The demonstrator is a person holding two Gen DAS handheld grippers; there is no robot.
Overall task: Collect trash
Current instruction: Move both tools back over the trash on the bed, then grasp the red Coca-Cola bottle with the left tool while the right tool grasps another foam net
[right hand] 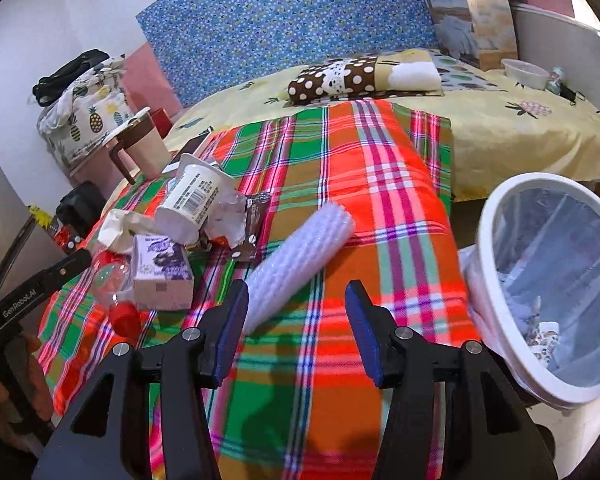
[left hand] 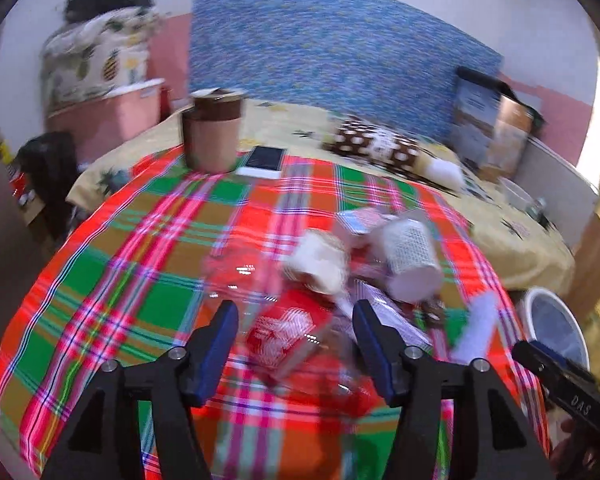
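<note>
A heap of trash lies on the plaid cloth [right hand: 360, 184]: a white cup with a barcode [right hand: 192, 200], a purple-and-white carton [right hand: 162, 272], a clear bottle with a red cap [right hand: 114, 292], a brown wrapper [right hand: 252, 224] and a white ribbed plastic roll [right hand: 300, 260]. My right gripper [right hand: 296, 328] is open and empty, just below the roll's near end. My left gripper [left hand: 294, 344] is open over a red patterned packet [left hand: 284, 328], with white cups [left hand: 410, 260] beyond it; that view is blurred. A white bin with a liner [right hand: 548, 280] stands at the right.
A brown-lidded mug [left hand: 212, 132] and a phone [left hand: 264, 160] sit at the cloth's far edge. A polka-dot pillow [right hand: 340, 76], a white bowl [right hand: 526, 72] and boxes [right hand: 472, 12] lie on the yellow bed behind. A pink tub with a pineapple bag [right hand: 88, 120] stands at the left.
</note>
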